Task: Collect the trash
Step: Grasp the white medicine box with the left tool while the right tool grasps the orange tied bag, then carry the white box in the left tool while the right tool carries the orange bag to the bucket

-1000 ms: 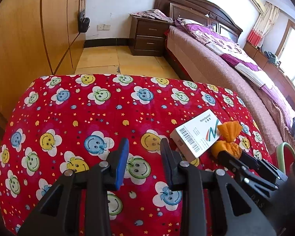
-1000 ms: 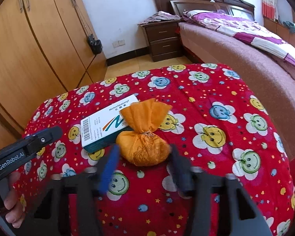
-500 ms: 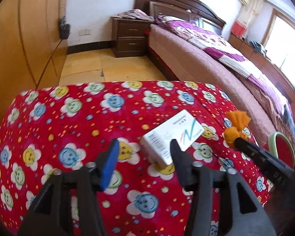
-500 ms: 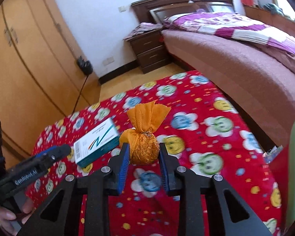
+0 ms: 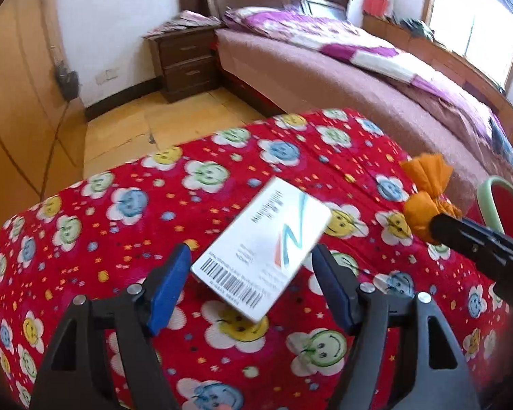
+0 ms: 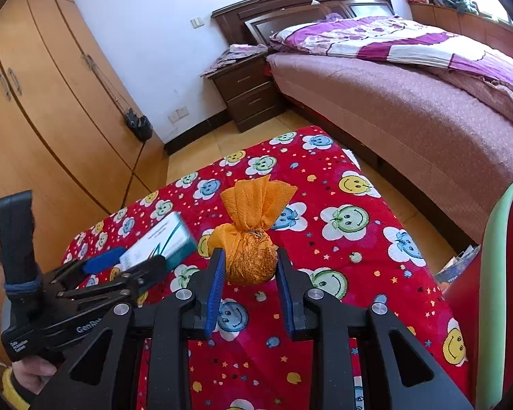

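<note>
While a red smiley-flower cloth covers the bench, two pieces of trash show above it. Furthest left, the left gripper has its blue-padded fingers spread wide, having just been opening, on either side of a white carton. This flat rectangular carton lies on the cloth between the fingers without either one pressing on it. It carries a barcode at its near end and a teal and red zigzag logo. Its long axis runs diagonally, from the near left up to the far right. A second ago the carton lay off to the right of these fingers; it is now framed between them. To the right, the right gripper has its fingers clamped on an orange pouch, a tied bundle of crinkled cloth or paper. Its round body sits low between the fingers and its gathered, flared top points upward. Earlier the pouch rested on the cloth beside the carton; now it hangs above the cloth, apart from the carton.
</note>
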A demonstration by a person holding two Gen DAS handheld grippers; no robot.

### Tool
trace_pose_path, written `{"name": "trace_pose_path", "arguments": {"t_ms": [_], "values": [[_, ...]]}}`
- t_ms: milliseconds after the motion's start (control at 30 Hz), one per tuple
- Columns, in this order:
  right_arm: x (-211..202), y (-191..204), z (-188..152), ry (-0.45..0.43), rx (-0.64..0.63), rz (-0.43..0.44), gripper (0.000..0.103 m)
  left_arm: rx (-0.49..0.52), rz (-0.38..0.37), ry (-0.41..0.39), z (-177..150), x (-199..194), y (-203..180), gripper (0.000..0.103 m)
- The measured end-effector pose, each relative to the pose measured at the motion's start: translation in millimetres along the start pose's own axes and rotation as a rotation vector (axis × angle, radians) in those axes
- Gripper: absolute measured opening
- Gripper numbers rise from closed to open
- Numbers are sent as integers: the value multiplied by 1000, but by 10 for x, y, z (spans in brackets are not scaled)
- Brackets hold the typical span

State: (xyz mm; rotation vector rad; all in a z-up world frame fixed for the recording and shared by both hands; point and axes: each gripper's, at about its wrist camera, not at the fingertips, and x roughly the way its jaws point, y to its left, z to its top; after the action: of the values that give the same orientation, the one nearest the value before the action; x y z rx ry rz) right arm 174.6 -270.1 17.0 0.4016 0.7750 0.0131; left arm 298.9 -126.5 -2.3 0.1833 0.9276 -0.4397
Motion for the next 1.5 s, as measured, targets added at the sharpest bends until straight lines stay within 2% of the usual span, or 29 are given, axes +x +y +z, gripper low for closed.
{"name": "trace_pose_path", "arguments": {"t_ms": [133, 233, 300, 533, 633, 867, 1167, 1500], "values": [[-24, -31, 4, -4, 6, -3, 29, 19, -8, 45, -33, 121, -71, 73], [-29, -63, 17, -8, 14, -10, 29, -9, -6, 28, -51, 113, -68, 72], [-32, -84, 21, -8, 21, -12, 29, -45, 10, 19, -39, 109, -45, 68], [-148, -112, 56, -23, 38, -1, 29, -66, 11, 5, -109, 59, -75, 67], [-229, -157, 71, -8, 76, 54, 29, -93, -20, -12, -178, -69, -94, 67], [-595, -315, -64, -11, 123, 90, 29, -120, -55, -59, -320, -458, -192, 67], [-1155, -429, -362, -55, 117, 71, 29, -119, -94, -126, -470, -987, -492, 67], [-1636, -587, -565, -119, 135, 47, 29, -154, -145, -159, -650, -1399, -823, 67]]}}
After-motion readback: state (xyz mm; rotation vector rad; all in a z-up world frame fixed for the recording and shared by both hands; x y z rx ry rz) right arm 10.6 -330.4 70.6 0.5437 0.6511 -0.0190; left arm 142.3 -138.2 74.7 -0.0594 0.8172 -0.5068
